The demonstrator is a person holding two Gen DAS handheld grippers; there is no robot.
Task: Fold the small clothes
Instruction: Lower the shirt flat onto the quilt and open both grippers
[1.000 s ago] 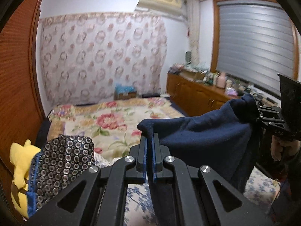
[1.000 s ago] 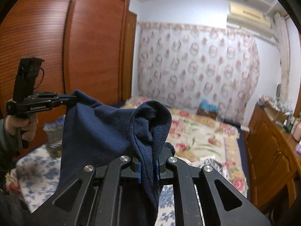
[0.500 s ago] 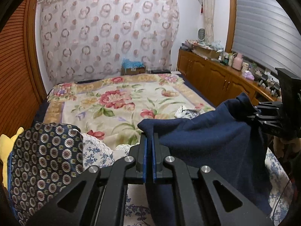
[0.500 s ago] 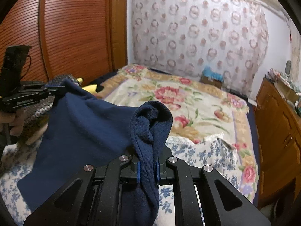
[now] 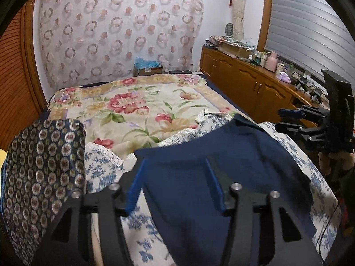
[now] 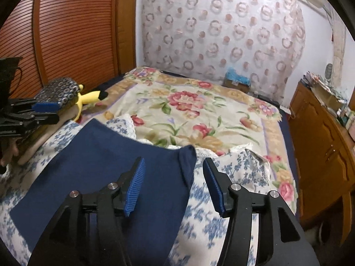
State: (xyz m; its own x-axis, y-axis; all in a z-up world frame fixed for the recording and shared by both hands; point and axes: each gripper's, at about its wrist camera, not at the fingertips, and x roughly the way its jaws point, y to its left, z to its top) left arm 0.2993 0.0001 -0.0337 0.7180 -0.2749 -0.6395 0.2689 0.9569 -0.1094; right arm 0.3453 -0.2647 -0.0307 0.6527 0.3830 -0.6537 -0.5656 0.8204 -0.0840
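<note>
Navy garment [image 6: 106, 166] lies spread flat on the blue-flowered cloth [image 6: 206, 201], seemingly not yet folded. Left gripper [image 5: 175, 186] and right gripper [image 6: 173, 186] hover wide, empty; every fold remains.

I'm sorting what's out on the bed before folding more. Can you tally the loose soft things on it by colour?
Navy blue: 1, the navy garment lying flat on the blue-floral sheet
Dark with ring print: 1, the patterned cloth
Yellow: 1, the plush toy
Total: 3
</note>
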